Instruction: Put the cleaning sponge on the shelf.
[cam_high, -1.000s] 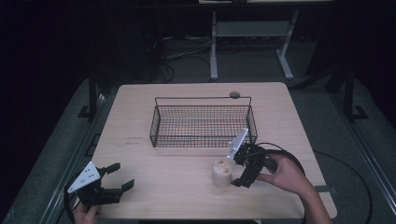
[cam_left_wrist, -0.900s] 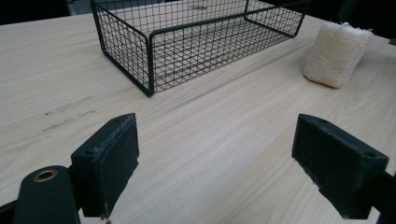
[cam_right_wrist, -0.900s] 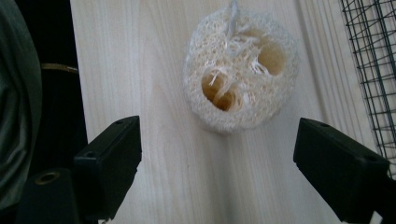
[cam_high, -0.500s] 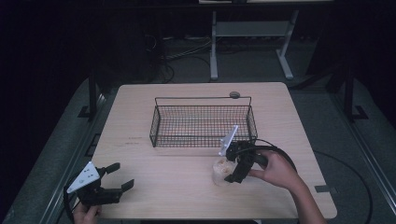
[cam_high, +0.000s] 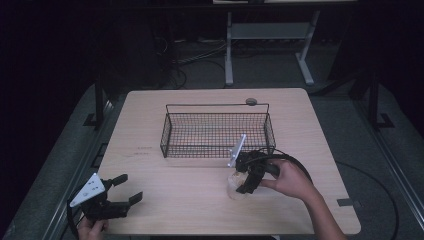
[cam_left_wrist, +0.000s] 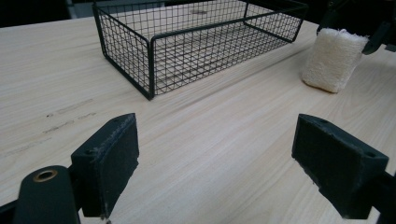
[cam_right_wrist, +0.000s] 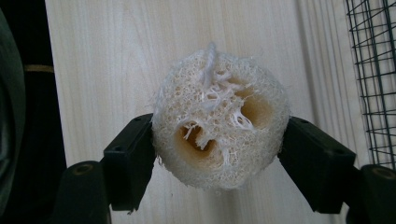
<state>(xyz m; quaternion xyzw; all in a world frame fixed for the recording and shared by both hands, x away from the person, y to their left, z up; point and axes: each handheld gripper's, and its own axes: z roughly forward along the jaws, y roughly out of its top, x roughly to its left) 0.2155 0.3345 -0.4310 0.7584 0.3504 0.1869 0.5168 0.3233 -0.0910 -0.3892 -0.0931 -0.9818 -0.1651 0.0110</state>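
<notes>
Table (cam_high: 150, 125) of pale wood carries a black wire basket (cam_high: 217, 131) near its middle in the high view, with a small grey disc (cam_high: 251, 101) at the basket's 1 o'clock. At the basket's 5 o'clock, just outside its near wall, the right gripper (cam_high: 239, 186) has just been closing on a loofah sponge (cam_high: 235, 187) and now clamps it against the tabletop. Far off at 7 o'clock, the left gripper (cam_high: 126, 189) rests near the table's corner, jaws spread and holding nothing.

Left gripper view: its pads (cam_left_wrist: 108, 157) stand wide over bare wood; the basket (cam_left_wrist: 196, 42) lies ahead, and at 2 o'clock the sponge (cam_left_wrist: 332, 58) shows as a stubby upright cylinder.

Right gripper view: end-on, the sponge (cam_right_wrist: 219, 123) reveals fibrous cream webbing, two hollow channels and a loose string, squeezed between both pads (cam_right_wrist: 130, 154); basket mesh (cam_right_wrist: 373, 70) edges 3 o'clock.
</notes>
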